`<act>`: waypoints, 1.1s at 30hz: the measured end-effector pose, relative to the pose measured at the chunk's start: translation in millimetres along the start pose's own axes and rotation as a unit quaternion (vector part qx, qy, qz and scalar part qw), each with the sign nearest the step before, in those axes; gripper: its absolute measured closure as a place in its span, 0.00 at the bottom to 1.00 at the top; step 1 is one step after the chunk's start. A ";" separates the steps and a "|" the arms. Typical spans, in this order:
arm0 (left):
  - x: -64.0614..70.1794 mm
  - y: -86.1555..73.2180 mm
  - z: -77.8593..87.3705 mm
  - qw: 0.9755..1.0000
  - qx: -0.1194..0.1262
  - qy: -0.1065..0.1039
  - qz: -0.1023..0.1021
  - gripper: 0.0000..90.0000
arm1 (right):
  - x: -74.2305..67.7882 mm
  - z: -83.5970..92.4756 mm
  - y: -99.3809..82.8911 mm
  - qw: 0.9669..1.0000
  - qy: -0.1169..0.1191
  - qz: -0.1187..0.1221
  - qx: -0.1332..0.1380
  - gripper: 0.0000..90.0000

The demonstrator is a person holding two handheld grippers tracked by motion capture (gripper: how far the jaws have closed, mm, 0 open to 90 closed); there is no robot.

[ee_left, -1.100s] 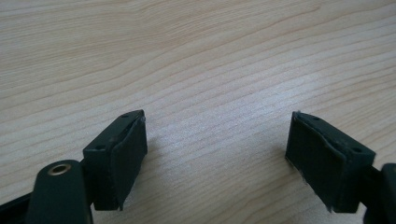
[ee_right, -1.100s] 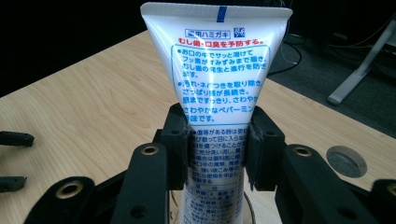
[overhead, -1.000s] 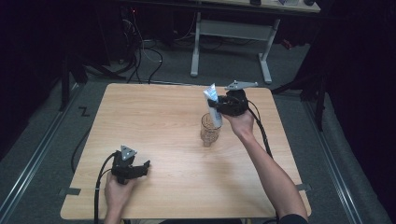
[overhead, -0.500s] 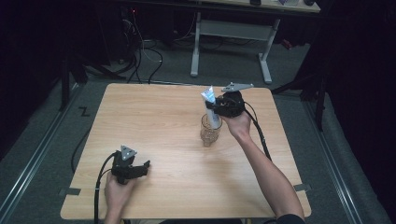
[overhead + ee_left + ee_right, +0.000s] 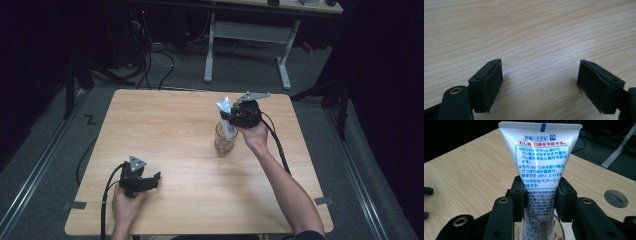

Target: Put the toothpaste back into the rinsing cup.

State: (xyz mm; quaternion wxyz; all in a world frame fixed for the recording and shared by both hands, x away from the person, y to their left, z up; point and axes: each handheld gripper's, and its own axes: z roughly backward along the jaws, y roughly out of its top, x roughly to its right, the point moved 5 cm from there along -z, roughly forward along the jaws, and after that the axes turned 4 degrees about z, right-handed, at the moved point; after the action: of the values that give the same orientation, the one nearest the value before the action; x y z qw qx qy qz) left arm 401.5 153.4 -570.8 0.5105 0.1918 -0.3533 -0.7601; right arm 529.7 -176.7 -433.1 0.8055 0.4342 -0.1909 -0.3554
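A white toothpaste tube (image 5: 224,111) with blue and red print stands upright, crimped end up. Its lower end dips into a clear patterned glass (image 5: 225,141) near the middle right of the wooden table (image 5: 165,125). My right gripper (image 5: 234,119) is shut on the tube's middle, and in the right gripper view both pads press the sides of the tube (image 5: 541,157), with the glass rim (image 5: 560,230) below the right gripper (image 5: 541,195). My left gripper (image 5: 152,181) rests at the front left, held by a hand. Its jaws stand open over bare wood in the left gripper view (image 5: 540,80).
A round grey cable hole (image 5: 615,198) sits in the tabletop beyond the glass. Behind the table stands a desk with white legs (image 5: 247,35), and cables lie on the grey floor. Cables trail from both grippers toward the front edge.
The right gripper with the tube has edged slightly down and left over the glass. The left gripper has stayed where it was.
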 end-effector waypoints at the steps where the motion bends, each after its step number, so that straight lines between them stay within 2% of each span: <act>1: 0.0 0.0 0.0 1.000 0.000 0.000 0.000 0.23 | 0.0 0.0 0.0 1.000 0.000 0.000 0.000 0.72; 33: -0.1 0.0 0.0 1.000 0.000 0.000 0.000 0.23 | -4.2 -5.9 -8.7 0.999 0.009 -0.001 -0.031 0.71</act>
State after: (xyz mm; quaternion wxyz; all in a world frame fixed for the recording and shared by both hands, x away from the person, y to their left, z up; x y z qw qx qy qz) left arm 401.5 153.5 -570.8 0.5107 0.1916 -0.3536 -0.7599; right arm 527.0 -173.5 -443.7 0.8198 0.4125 -0.1721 -0.3579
